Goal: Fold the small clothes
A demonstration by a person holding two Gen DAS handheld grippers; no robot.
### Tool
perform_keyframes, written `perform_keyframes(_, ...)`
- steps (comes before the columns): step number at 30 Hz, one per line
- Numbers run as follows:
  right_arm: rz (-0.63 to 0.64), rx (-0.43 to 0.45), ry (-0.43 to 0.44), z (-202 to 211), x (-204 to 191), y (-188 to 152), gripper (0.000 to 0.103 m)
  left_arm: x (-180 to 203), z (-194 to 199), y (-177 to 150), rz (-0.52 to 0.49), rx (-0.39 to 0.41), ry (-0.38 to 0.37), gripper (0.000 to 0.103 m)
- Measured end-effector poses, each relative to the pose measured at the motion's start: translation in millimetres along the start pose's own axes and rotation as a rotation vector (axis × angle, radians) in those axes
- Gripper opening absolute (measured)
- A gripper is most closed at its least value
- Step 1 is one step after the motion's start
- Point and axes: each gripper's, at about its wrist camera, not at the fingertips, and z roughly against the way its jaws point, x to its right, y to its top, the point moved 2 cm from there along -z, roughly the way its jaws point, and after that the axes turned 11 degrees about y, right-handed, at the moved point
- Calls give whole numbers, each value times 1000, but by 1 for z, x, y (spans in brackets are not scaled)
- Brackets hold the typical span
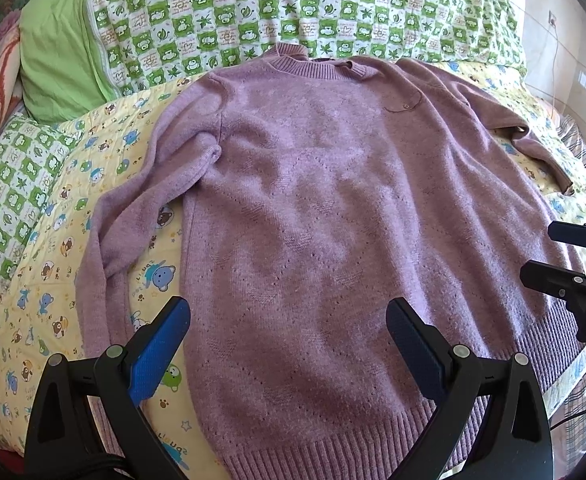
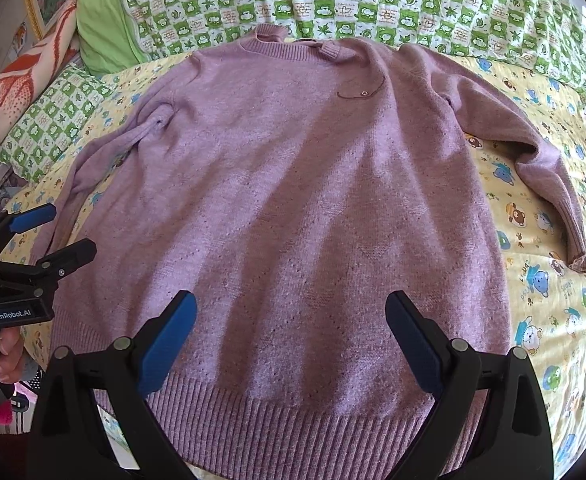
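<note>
Both tools, left [image 1: 289, 344] and right [image 2: 291, 340], gape above the sweater [image 1: 313, 220] hem (sleeves spread).

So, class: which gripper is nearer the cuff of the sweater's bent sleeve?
Right. The right gripper hovers over the hem on the cuff's side; the left gripper hovers over the opposite side of the sweater.

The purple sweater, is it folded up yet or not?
Not yet. The purple sweater lies spread flat on the yellow quilt, both sleeves out. The left gripper and right gripper are open above its hem, holding nothing. All the folding is left.
</note>
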Motion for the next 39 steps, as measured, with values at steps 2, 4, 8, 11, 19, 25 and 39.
perform_keyframes(2,-2,-3,0,-1,-1,0,95,0,0,0,-4,-6,4,99)
perform_keyframes(4,-3,-1,2,-2,-2,-1,95,1,0,1,7,7,-2,99)
perform_keyframes(8,-1,6,2,-2,-2,0,95,2,-1,2,27,-9,-36,99)
perform_keyframes(11,-4,-5,3,-2,-1,0,95,3,-3,3,35,-25,-57,99)
perform_keyframes(19,-8,9,8,-3,3,2,96,7,-8,6,23,-46,-58,99)
perform_keyframes(25,-33,0,-1,1,18,4,95,9,-14,12,26,-54,-65,99)
perform_keyframes(39,-469,101,-41,34,156,9,95,10,-44,59,58,-41,-47,99)
